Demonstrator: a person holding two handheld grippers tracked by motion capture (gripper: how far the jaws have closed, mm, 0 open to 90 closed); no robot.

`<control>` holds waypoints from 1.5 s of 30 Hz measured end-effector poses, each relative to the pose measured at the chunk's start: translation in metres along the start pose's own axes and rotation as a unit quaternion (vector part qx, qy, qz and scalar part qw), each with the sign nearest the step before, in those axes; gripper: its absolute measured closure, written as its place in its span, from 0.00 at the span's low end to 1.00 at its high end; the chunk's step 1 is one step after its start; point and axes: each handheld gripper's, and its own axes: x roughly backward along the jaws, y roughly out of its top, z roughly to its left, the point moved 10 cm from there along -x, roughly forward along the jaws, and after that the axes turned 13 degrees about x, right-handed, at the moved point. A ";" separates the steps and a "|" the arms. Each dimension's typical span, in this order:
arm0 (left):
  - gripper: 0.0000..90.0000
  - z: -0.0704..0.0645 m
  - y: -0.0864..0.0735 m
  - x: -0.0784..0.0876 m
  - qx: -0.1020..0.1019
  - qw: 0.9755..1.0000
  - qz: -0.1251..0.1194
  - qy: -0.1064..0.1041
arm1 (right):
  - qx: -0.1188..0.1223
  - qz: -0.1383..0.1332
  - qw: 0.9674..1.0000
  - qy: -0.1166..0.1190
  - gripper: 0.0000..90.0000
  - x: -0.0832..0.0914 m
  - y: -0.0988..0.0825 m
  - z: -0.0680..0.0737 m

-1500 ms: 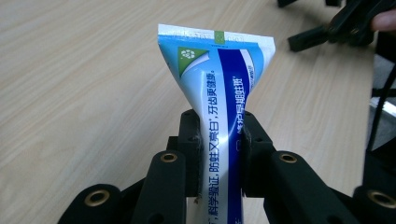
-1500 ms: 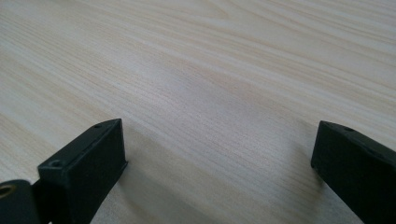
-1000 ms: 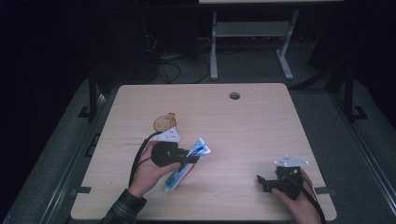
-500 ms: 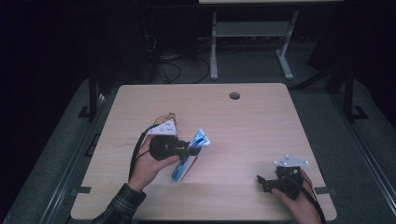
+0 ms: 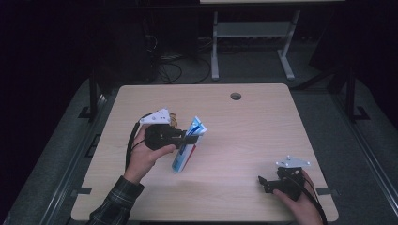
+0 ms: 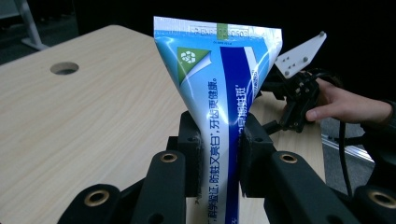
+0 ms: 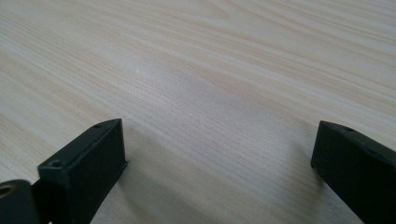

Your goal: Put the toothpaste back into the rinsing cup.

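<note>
Right gripper [image 5: 265, 182] rests low at the near right edge of the counter [image 5: 263, 126], jaws spread wide over bare wood, holding nothing. Left gripper [image 5: 187, 138] is clamped on the toothpaste tube [image 5: 187, 145] mid-body, crimped end upward. Pick-up looks done, the tube tilted above mid-counter; placing it is left.

The toothpaste tube [image 5: 187, 144] is blue and white, with a green recycling corner and Chinese lettering down its side. It lies left of the table's middle, tilted, its flat crimped end raised and pointing far, its lower end toward the near edge. Its body is pinched narrow midway and fans out wide at the crimp [image 6: 217, 32].
</note>
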 end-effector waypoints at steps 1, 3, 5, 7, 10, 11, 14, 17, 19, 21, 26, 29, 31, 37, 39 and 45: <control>0.82 0.001 0.004 0.002 -0.001 1.000 -0.005 0.000 | 0.000 0.000 1.000 0.000 0.03 0.000 0.000 0.000; 0.82 0.002 0.008 0.005 -0.001 1.000 -0.008 0.001 | 0.000 0.000 1.000 0.000 0.03 0.000 0.000 0.000; 0.82 0.004 0.010 0.006 -0.002 1.000 -0.010 0.002 | 0.000 0.000 1.000 0.000 0.03 0.000 0.000 0.000; 0.82 0.005 0.014 0.008 -0.004 1.000 -0.012 0.004 | -0.002 0.001 1.000 0.000 0.03 0.000 0.000 0.000; 0.82 0.009 0.022 0.012 -0.007 1.000 -0.017 0.006 | 0.000 0.000 1.000 0.000 0.03 0.000 0.000 0.000; 0.82 0.009 0.022 0.012 -0.007 1.000 -0.017 0.006 | 0.000 0.000 1.000 0.000 0.03 0.000 0.000 0.000; 0.82 0.010 0.027 0.015 -0.010 1.000 -0.019 0.008 | 0.000 0.000 1.000 0.000 0.03 0.000 0.000 0.000; 0.82 0.013 0.032 0.017 -0.012 1.000 -0.021 0.009 | 0.000 0.000 1.000 0.000 0.03 0.000 0.000 0.000; 0.82 0.015 0.037 0.019 -0.018 1.000 -0.021 0.014 | 0.000 0.000 1.000 0.000 0.03 0.000 0.000 0.000; 0.82 0.016 0.040 0.019 -0.018 0.999 -0.023 0.016 | 0.000 0.000 1.000 0.000 0.03 0.000 0.000 0.000; 0.82 0.021 0.050 0.024 -0.022 0.999 -0.027 0.019 | 0.000 0.000 1.000 0.000 0.03 0.000 0.000 0.000; 0.82 0.024 0.053 0.026 -0.023 0.999 -0.027 0.023 | 0.000 0.000 1.000 0.000 0.03 0.000 0.000 0.000; 0.82 0.027 0.056 0.027 -0.024 0.999 -0.028 0.026 | 0.000 0.000 1.000 0.000 0.03 0.000 0.000 0.000; 0.82 0.035 0.071 0.034 -0.031 0.998 -0.032 0.034 | 0.000 0.000 1.000 0.000 0.03 0.000 0.000 0.000; 0.82 0.037 0.074 0.035 -0.033 0.998 -0.033 0.037 | -0.001 0.000 1.000 0.000 0.03 0.000 0.000 0.000; 0.82 0.047 0.082 0.036 -0.041 0.998 -0.028 0.047 | -0.001 0.000 1.000 0.000 0.03 0.000 0.000 0.000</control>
